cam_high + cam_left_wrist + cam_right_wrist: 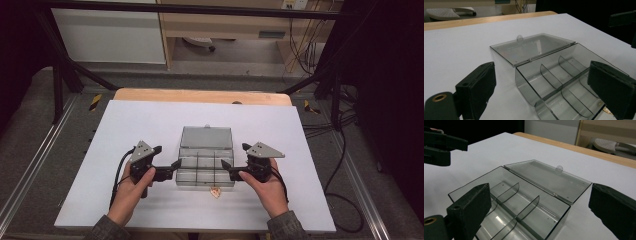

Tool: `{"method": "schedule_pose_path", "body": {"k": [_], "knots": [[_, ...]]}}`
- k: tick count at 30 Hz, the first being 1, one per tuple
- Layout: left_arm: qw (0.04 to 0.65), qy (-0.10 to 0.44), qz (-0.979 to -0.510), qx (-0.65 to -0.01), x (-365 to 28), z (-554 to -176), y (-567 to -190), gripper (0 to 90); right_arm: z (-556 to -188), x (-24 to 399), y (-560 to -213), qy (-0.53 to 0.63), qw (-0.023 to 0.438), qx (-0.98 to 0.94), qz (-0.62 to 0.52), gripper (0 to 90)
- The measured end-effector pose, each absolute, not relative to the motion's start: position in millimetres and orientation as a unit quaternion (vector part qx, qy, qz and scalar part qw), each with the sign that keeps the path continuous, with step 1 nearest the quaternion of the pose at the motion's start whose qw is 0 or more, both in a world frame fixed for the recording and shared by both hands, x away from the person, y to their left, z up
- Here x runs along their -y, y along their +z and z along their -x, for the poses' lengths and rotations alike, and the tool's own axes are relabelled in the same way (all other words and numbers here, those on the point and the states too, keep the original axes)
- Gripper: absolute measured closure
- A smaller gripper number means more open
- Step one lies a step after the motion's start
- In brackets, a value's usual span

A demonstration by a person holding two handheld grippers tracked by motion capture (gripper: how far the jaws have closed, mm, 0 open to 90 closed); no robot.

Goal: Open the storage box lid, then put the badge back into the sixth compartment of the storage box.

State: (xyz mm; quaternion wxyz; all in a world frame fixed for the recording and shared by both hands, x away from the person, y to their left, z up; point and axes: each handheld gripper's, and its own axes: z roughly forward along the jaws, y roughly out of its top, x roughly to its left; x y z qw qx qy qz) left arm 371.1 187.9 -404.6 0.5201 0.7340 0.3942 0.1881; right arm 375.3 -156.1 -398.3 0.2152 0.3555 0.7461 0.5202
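Left of centre in the high view, your left hand (131,187) holds the left tongs (176,165), tips aimed right at the box's left wall, just beside it; contact can't be told. In the left gripper view those jaws stand wide apart, released, nothing between the pads. Centre frame, the clear smoky box (206,171) sits on the white table (140,120), lid (206,136) flipped flat behind it with a small round knob (207,126) at the far edge; dividers split the tray into compartments, all looking bare. A small tan scrap (215,192) lies on the table just beside the box's near wall. Right of centre, your right hand (270,187) holds the right tongs (226,165) pointing left at the box's right wall, jaws likewise spread, gripping nothing.
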Motion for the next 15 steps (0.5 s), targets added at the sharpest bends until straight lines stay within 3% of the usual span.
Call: {"method": "schedule_pose_path", "body": {"k": [15], "knots": [[0.515, 0.19, -0.733, -0.401, -205, -345, -409, 7.2, -349, 142, -401, 0.505, 0.194, -0.769, -0.34, 3.2]]}}
